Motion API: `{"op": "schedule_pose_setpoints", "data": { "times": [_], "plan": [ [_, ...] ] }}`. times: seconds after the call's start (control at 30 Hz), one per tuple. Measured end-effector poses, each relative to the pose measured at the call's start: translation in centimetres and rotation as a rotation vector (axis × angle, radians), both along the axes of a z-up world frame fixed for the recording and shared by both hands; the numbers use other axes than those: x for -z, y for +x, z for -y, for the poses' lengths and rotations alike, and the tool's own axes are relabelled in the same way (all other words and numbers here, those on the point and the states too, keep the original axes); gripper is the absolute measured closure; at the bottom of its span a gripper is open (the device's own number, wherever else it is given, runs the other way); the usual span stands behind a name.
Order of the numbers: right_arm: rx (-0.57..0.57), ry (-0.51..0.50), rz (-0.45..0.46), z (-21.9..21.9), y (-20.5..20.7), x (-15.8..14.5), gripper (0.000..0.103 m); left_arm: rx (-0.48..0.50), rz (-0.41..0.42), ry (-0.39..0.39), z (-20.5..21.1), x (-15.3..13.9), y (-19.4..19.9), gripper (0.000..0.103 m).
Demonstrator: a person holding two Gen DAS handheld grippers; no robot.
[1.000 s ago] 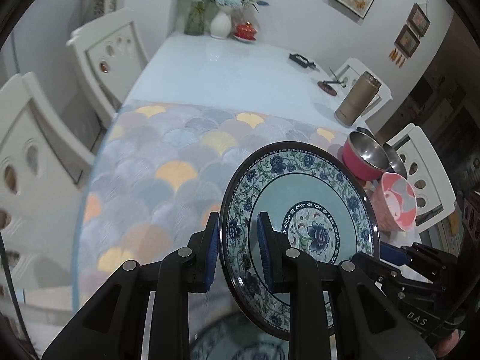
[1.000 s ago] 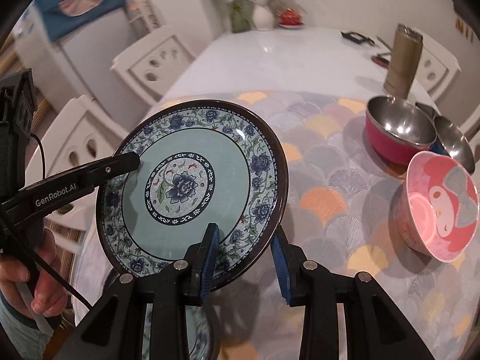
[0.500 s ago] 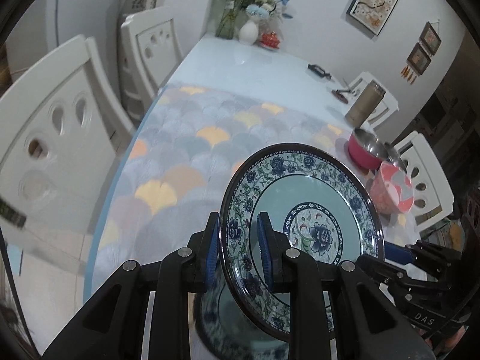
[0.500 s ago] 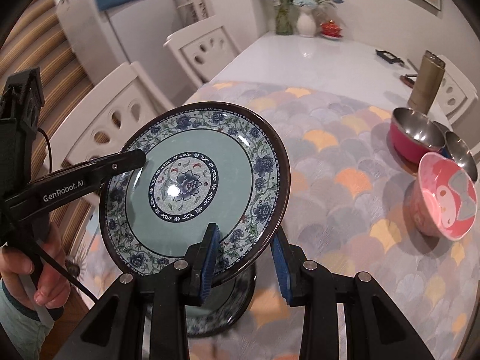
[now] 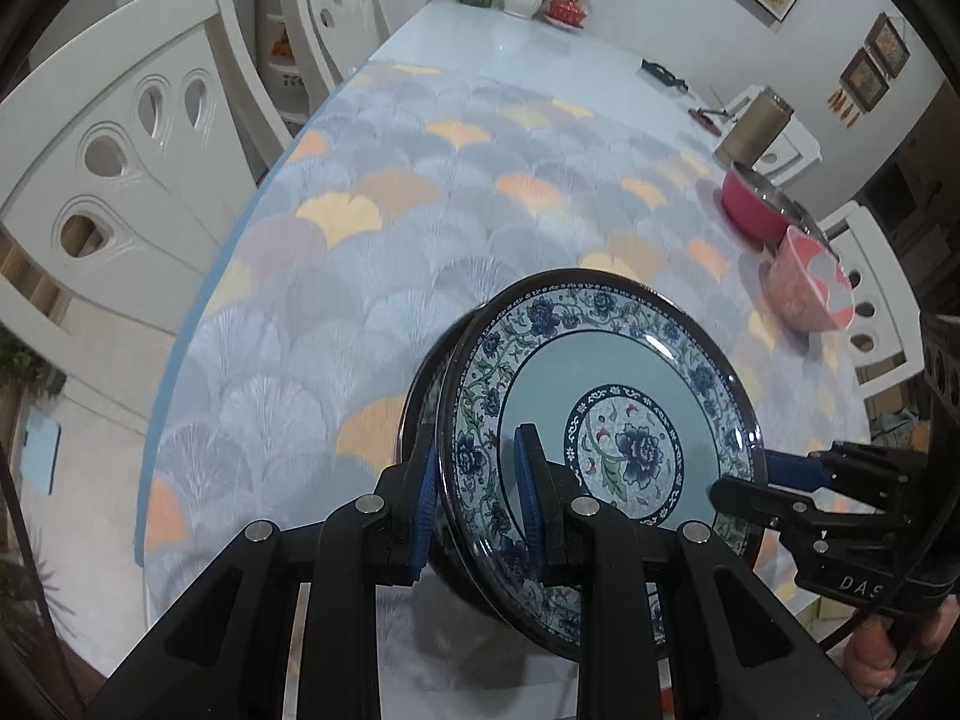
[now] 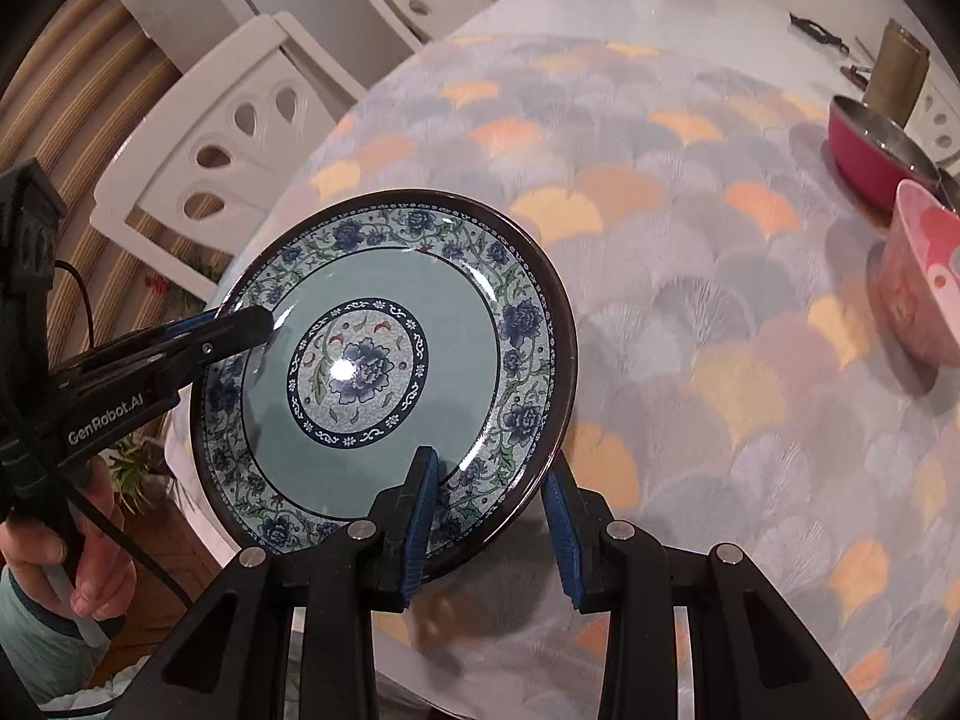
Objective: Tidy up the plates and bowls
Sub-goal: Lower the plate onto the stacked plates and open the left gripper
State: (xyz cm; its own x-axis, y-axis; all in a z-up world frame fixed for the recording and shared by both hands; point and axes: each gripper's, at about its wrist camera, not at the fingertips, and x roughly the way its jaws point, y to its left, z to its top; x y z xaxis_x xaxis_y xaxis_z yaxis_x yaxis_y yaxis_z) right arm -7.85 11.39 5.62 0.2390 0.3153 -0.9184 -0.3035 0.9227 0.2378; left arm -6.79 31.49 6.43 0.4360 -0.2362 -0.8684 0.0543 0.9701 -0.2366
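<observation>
Plate (image 6: 384, 372), tilted above the table's (image 6: 690, 312) 7 o'clock edge, is clamped by both grippers: left (image 5: 477, 501) and right (image 6: 489, 525). A second plate (image 5: 420, 396) beneath shows only as a rim sliver.

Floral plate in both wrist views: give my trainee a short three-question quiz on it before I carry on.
1. True or false: only one tool grips the floral plate.
2. Which part of the plate does the right tool clamp: A) the rim, B) the centre medallion, C) nothing?
3. Fill in: the pink bowl stands next to the ____ bowl.

Key: 1 false, the left tool and the right both clamp its rim; 2 A; 3 red.
</observation>
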Motion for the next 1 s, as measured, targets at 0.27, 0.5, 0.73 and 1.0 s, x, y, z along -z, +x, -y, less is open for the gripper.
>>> {"op": "schedule_pose_setpoints", "data": {
  "times": [0.27, 0.5, 0.73, 1.0],
  "plan": [
    [-0.012, -0.037, -0.029, -0.4, 0.3, 0.9, 0.069, -0.017, -0.025, -0.016, 0.0, 0.8, -0.1, 0.082],
    [-0.014, -0.039, -0.059, -0.6, 0.8, 1.4, 0.069, -0.020, -0.048, -0.011, 0.0, 1.4, 0.4, 0.082],
    [-0.018, -0.033, -0.083, -0.8, 1.2, 1.8, 0.069, -0.032, -0.061, -0.014, -0.4, 1.6, 0.6, 0.082],
    [-0.018, -0.038, -0.088, -1.1, 1.3, 2.2, 0.069, -0.068, -0.035, 0.003, -1.1, 0.5, 1.0, 0.076]
  ]
}}
